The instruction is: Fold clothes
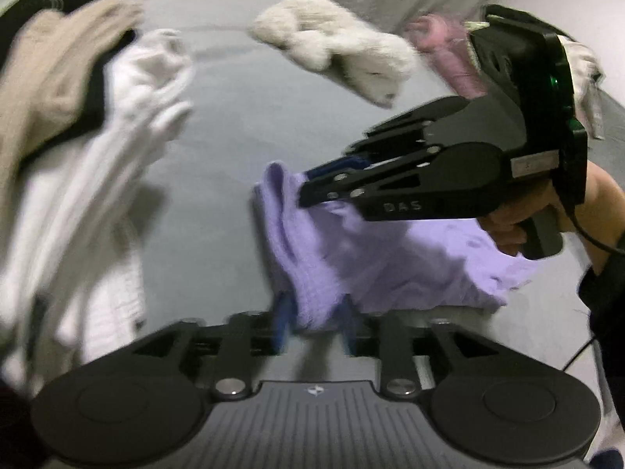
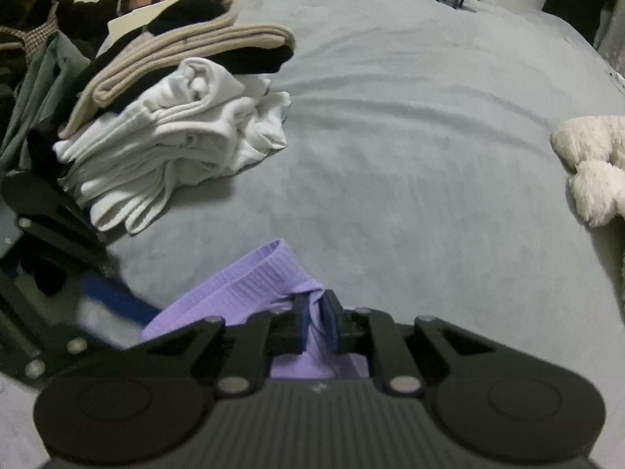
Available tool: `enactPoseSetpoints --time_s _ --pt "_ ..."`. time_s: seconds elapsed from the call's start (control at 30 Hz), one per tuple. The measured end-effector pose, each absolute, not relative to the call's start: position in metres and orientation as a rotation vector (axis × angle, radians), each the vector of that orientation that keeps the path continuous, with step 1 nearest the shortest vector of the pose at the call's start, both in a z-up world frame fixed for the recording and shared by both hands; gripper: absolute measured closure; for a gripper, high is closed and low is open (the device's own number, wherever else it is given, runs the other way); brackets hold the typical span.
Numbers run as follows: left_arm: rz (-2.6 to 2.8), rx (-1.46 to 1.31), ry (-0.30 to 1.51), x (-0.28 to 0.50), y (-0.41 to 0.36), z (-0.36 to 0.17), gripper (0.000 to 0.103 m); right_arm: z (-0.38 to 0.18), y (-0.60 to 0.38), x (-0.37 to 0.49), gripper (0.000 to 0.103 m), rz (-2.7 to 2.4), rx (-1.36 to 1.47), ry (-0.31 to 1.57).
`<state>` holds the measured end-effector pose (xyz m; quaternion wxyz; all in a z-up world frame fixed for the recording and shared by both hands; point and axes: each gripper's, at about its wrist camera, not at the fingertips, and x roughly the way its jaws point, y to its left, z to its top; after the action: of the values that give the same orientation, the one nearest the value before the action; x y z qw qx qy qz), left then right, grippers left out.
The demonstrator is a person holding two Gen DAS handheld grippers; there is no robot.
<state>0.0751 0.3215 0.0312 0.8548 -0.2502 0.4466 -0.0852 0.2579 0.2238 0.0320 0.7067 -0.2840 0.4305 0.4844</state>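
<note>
Two tools are working a lilac garment on the grey bed; my right tool is pinching its edge, my left tool is standing apart around it; white stack is lying folded, fluffy pieces are waiting.
</note>
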Motion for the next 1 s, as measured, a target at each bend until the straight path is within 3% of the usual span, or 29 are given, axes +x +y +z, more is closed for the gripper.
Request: enactPoseSetpoints --time_s 0.07,0.2,0.27,0.4,0.5,0.53,0.57,0.63,0.83,0.93,1.0 --pt "-0.138 -0.577 0.952 0.072 0.324 0.032 0.037 0.03 0.225 0.26 0.093 1.063 -0.628 0.966" --pt "-0.069 -0.713 0.965 0.068 0.327 0.027 0.03 0.03 0.225 0.261 0.092 1.043 -0.623 0.964" --pt "-0.048 -0.786 0.947 0.07 0.329 0.023 0.017 0.03 0.224 0.262 0.088 1.032 -0.608 0.966" --pt "0.026 -0.9 0.897 0.074 0.326 0.015 0.014 0.027 0.216 0.271 0.088 1.02 -0.513 0.995" --pt "0.061 -0.884 0.88 0.079 0.32 0.014 0.028 0.023 0.208 0.276 0.088 1.015 -0.432 1.015" --pt "0.08 -0.875 0.878 0.08 0.319 0.014 0.039 0.023 0.206 0.278 0.088 1.013 -0.405 1.02" --pt "0.087 -0.884 0.873 0.081 0.32 0.013 0.059 0.023 0.203 0.279 0.088 1.011 -0.378 1.025" --pt "0.085 -0.95 0.874 0.084 0.324 0.005 0.081 0.021 0.197 0.282 0.088 1.008 -0.317 1.036" --pt "0.101 -0.954 0.893 0.089 0.324 0.0 0.093 0.019 0.189 0.284 0.087 1.001 -0.245 1.034" --pt "0.131 -0.979 0.881 0.084 0.339 0.005 0.095 0.03 0.184 0.276 0.071 0.98 -0.257 0.973" --pt "0.141 -0.903 0.853 0.082 0.347 0.017 0.095 0.041 0.173 0.271 0.068 0.984 -0.245 0.93"
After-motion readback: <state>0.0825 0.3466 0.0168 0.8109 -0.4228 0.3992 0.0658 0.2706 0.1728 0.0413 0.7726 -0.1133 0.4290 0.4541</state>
